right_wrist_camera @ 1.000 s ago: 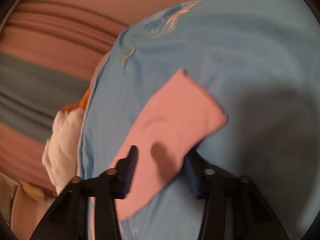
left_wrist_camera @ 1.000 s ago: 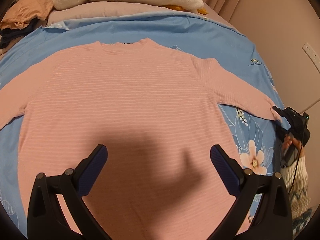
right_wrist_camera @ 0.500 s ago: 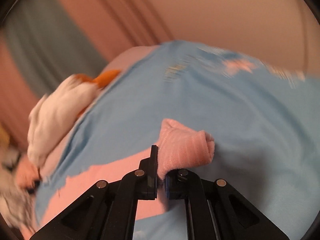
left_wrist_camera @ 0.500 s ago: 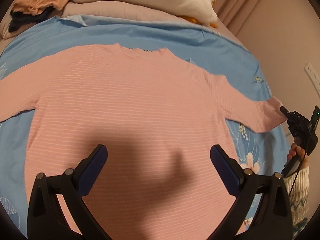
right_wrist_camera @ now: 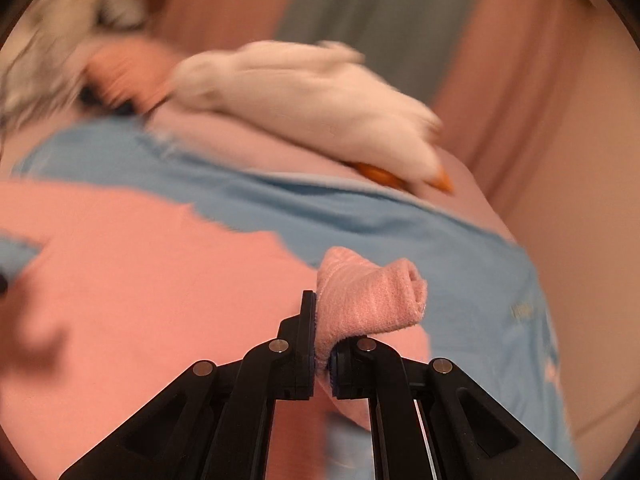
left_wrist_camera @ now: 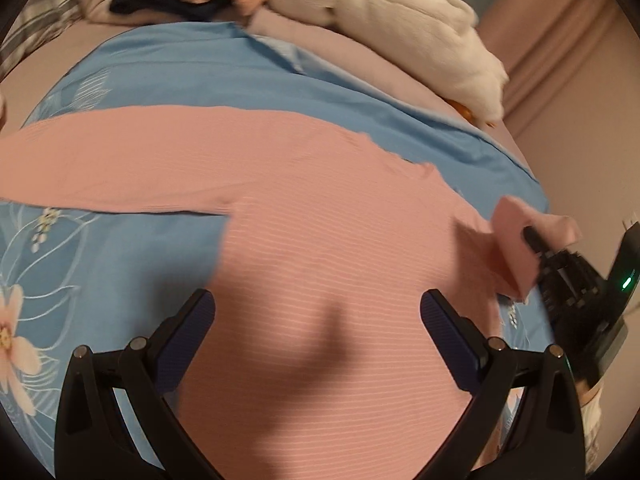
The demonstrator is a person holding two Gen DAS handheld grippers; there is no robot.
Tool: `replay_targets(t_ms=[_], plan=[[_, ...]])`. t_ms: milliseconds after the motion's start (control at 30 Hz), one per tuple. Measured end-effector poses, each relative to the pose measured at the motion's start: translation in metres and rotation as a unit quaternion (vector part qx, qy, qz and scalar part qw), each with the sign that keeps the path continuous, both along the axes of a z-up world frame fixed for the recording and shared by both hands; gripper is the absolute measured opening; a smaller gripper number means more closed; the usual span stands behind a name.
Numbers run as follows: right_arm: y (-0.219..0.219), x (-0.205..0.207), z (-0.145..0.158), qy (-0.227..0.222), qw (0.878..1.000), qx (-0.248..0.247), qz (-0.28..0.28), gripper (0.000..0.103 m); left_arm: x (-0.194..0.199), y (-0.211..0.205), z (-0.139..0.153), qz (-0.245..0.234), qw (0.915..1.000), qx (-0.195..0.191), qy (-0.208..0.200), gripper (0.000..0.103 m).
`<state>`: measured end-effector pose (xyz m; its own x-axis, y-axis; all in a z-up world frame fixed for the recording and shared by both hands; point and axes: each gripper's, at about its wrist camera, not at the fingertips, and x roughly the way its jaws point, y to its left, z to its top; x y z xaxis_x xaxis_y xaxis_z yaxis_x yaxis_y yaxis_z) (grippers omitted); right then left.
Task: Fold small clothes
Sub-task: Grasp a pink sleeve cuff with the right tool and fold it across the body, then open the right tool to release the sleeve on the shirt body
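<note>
From the left wrist, the pink striped knit sweater [left_wrist_camera: 320, 240] is seen spread flat on the blue floral bedsheet [left_wrist_camera: 360, 112], and the left claw [left_wrist_camera: 316, 316] is held apart above it, nothing gripped. From the right wrist, the right claw [right_wrist_camera: 322, 344] is seen clamped on the sweater's bunched pink sleeve cuff [right_wrist_camera: 368, 296], lifted over the sheet; a white plush toy [right_wrist_camera: 312, 96] lies beyond.

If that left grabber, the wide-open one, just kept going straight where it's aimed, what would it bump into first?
Most likely the pink sweater. The left gripper tilts down toward its body, which lies flat on the blue sheet, with nothing showing in between. How far off the fabric is, the fisheye view cannot settle.
</note>
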<state>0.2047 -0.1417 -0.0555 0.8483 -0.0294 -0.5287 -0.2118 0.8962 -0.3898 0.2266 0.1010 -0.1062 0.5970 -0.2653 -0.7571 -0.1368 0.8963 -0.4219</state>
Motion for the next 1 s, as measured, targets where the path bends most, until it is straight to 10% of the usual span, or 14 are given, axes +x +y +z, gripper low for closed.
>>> replay_targets(t_ms=[433, 633, 767, 1000], plan=[[0.154, -0.014, -0.076, 0.075, 0.977, -0.083, 0.183, 0.007, -0.007, 0.044, -0.008, 0.045, 0.9988, -0.018, 0.009, 0.102], [0.074, -0.032, -0.038, 0.101, 0.977, 0.115, 0.151, 0.009, 0.008, 0.011, -0.007, -0.017, 0.9985, -0.053, 0.004, 0.102], [-0.008, -0.037, -0.038, 0.126, 0.961, 0.238, 0.065, 0.029, 0.028, -0.022, -0.018, -0.063, 0.9926, -0.104, 0.006, 0.101], [-0.073, -0.053, -0.07, 0.143, 0.922, 0.359, 0.002, 0.03, 0.072, -0.069, -0.056, -0.093, 0.9856, -0.133, 0.047, 0.07]])
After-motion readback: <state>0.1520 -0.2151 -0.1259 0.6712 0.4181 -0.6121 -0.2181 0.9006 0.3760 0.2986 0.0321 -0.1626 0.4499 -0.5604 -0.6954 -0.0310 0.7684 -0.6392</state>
